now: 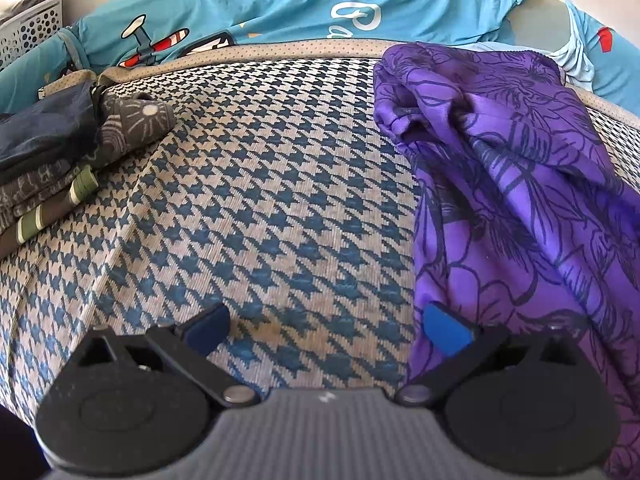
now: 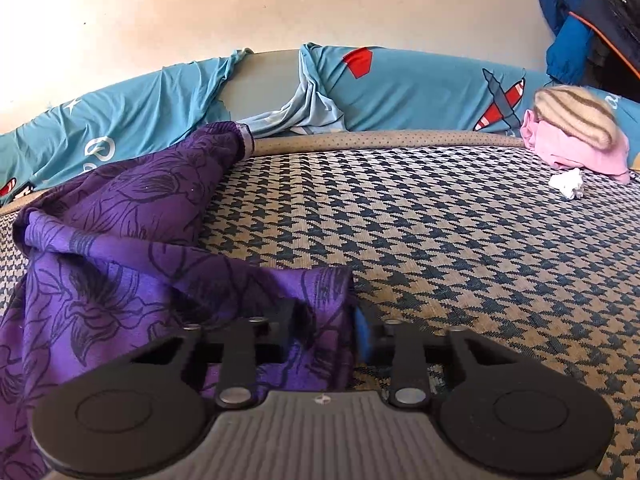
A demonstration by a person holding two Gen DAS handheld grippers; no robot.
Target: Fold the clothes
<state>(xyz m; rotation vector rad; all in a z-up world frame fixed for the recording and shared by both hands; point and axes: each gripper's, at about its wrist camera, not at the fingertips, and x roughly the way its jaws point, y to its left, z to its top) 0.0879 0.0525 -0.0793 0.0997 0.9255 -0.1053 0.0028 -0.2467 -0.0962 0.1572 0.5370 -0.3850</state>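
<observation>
A purple garment with a dark flower print (image 1: 500,184) lies crumpled on the right of the houndstooth mat (image 1: 260,200). My left gripper (image 1: 326,328) stands wide open low over the mat. Its right blue pad (image 1: 444,330) is at the garment's left edge and its left pad (image 1: 208,328) is over bare mat. In the right wrist view the same purple garment (image 2: 120,240) spreads to the left. My right gripper (image 2: 324,330) is shut on a bunched fold of its near edge, and the cloth hides most of the left finger.
Folded dark and green patterned clothes (image 1: 60,160) are stacked at the mat's left. A pink cloth with a striped beige item (image 2: 576,136) and a white crumpled scrap (image 2: 568,184) lie at the far right. A blue printed sheet (image 1: 280,4) runs along the back, with a white basket (image 1: 28,24) behind it.
</observation>
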